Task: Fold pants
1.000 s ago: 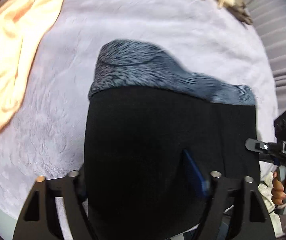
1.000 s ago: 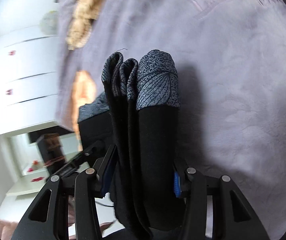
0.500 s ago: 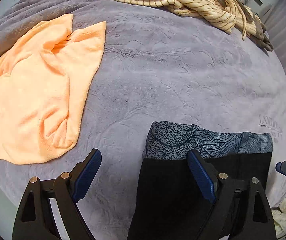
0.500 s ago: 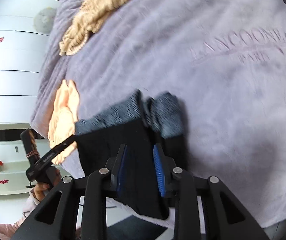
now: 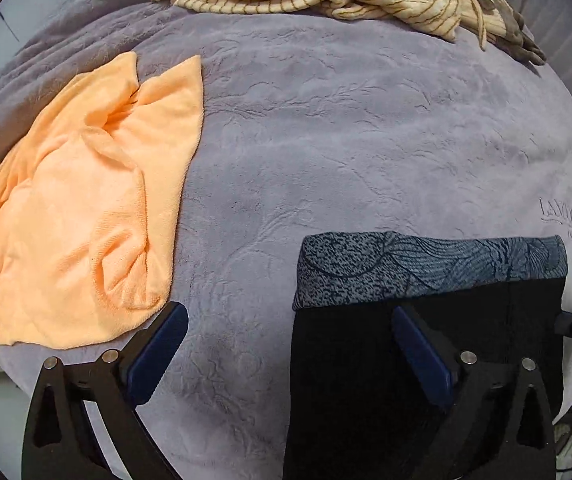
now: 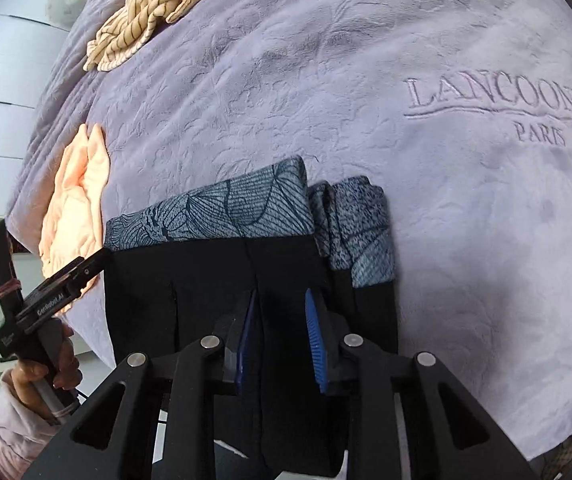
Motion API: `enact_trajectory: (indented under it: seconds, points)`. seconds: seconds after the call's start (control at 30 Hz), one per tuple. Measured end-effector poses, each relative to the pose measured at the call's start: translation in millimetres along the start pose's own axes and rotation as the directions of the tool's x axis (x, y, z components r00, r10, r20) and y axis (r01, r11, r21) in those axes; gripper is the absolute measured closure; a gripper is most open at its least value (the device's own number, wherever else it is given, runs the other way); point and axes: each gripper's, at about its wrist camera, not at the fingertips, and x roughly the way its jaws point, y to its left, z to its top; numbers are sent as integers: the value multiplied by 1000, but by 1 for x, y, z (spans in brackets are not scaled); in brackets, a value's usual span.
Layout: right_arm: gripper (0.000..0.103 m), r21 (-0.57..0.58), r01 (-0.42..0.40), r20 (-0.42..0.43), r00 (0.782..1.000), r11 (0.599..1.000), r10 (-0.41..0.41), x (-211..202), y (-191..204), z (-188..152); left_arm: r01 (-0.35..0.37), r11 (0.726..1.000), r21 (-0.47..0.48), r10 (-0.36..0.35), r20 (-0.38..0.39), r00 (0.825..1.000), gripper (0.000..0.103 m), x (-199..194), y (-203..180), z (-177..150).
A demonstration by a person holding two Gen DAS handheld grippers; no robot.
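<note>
One folded pants (image 5: 425, 360) bundle (waistband farthest)

Pants (image 5: 425, 360): black fabric w/ a grey-blue patterned band (image 5: 429, 268) (leaf-line + speckle print) across the far edge. Folded, lying flat on the blanket near its front edge. In left wrist view they fill the 4–5 o'clock part of the frame, band running straight across at approx 3–4 o'clock, black part going down out of frame. In right wrist view the pants (image 6: 214, 292) sit at center to 6 o'clock; band (image 6: 222, 216) slants up toward 12–1 o'clock. At its 3 o'clock end several layers stack up, folded edges showing side by side (image 6: 357, 232). A seam runs down the black part; short slit near 8 o'clock.
</note>
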Motion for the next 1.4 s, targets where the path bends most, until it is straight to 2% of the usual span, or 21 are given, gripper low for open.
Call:
enact_trajectory:
  seconds: [0.07, 0.13, 0.17, 0.3, 0.4, 0.43, 0.5, 0.67, 0.83, 1.17, 1.4]
  points:
    - [72, 10, 12, 1, 1000, 1000, -12, -6, 0, -9, 15, 1000, 23, -15, 9, 1000, 0, -10, -6, -8]
    - [56, 19, 31, 1, 1000, 999, -31, -13, -3, -21, 28, 999, 39, -29, 12, 1000, 0, -19, -9, -17]
    - [53, 22, 45, 1, 999, 999, -45, -14, -1, -25, 33, 998, 44, -34, 12, 999, 0, -23, -12, -21]
    - [47, 25, 72, -1, 997, 997, -72, -15, 9, -39, 43, 998, 54, -43, -1, 999, 0, -29, -22, -33]
    - [34, 25, 113, -5, 994, 993, -113, -13, 17, -45, 41, 997, 66, -40, -20, 999, 0, -27, -31, -37]
    - [28, 28, 115, -5, 993, 993, -115, -12, 19, -47, 45, 996, 70, -44, -27, 999, 0, -27, -33, -39]
    - [23, 34, 111, 0, 994, 993, -111, -13, 23, -50, 55, 995, 84, -52, -38, 998, 0, -27, -37, -43]
    - [18, 22, 146, 30, 989, 989, -146, -18, 33, -51, 26, 991, 130, -22, -34, 999, 0, -29, -46, -50]
    - [17, -9, 231, 70, 971, 973, -230, -24, 43, -50, 46, 992, 115, -42, -36, 998, 0, -34, -45, -53]
    - [17, -98, 254, 43, 967, 962, -251, -18, 63, -52, 12, 996, 90, -10, -32, 999, 0, -36, -47, -56]
    - [17, -118, 260, 51, 965, 958, -255, -28, 55, -60, -19, 997, 77, 21, -25, 999, 0, -43, -62, -63]
